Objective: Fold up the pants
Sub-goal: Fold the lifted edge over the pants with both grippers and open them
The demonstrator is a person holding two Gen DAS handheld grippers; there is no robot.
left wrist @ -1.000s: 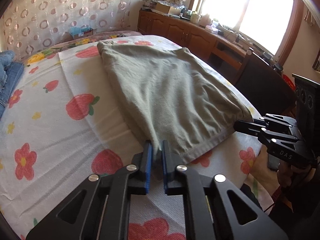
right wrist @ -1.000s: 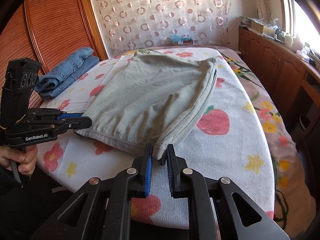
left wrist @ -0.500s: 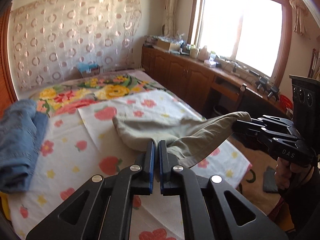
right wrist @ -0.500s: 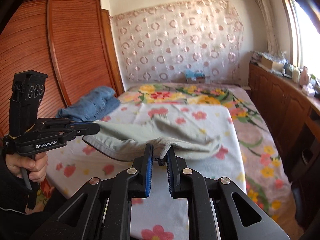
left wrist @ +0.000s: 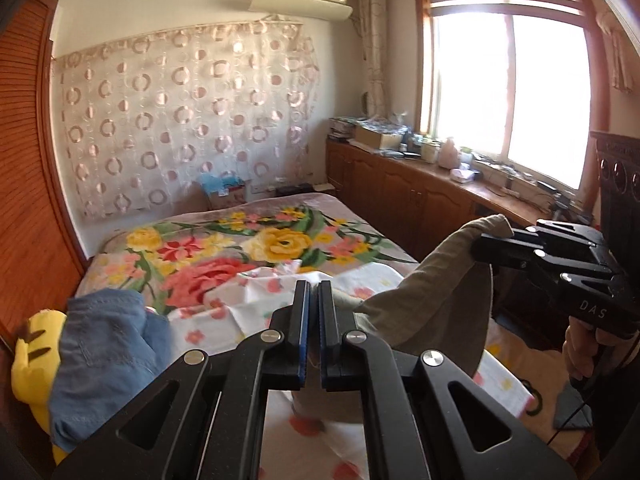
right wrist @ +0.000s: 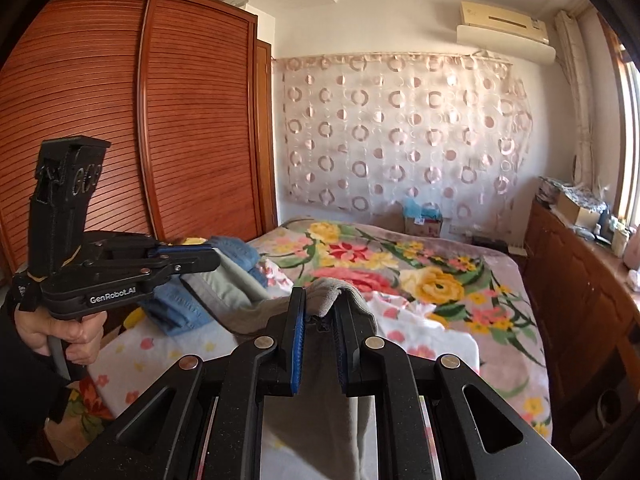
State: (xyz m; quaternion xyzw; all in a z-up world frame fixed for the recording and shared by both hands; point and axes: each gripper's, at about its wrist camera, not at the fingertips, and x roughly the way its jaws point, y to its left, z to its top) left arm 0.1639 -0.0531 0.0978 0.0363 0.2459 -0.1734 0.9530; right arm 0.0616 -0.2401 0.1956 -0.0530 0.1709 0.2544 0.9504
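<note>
Above the bed (left wrist: 192, 240), both grippers (left wrist: 314, 292) (right wrist: 318, 300) pinch corners of limp, light pants (left wrist: 440, 292), which sag between them; grip the hems.

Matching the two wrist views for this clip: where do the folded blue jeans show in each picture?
Left wrist view: the blue jeans lie at the lower left, on the bed's edge beside a yellow plush toy.
Right wrist view: the jeans sit left of centre, partly behind the left hand-held gripper.
Shared landmark: the circle-patterned curtain on the far wall.
</note>
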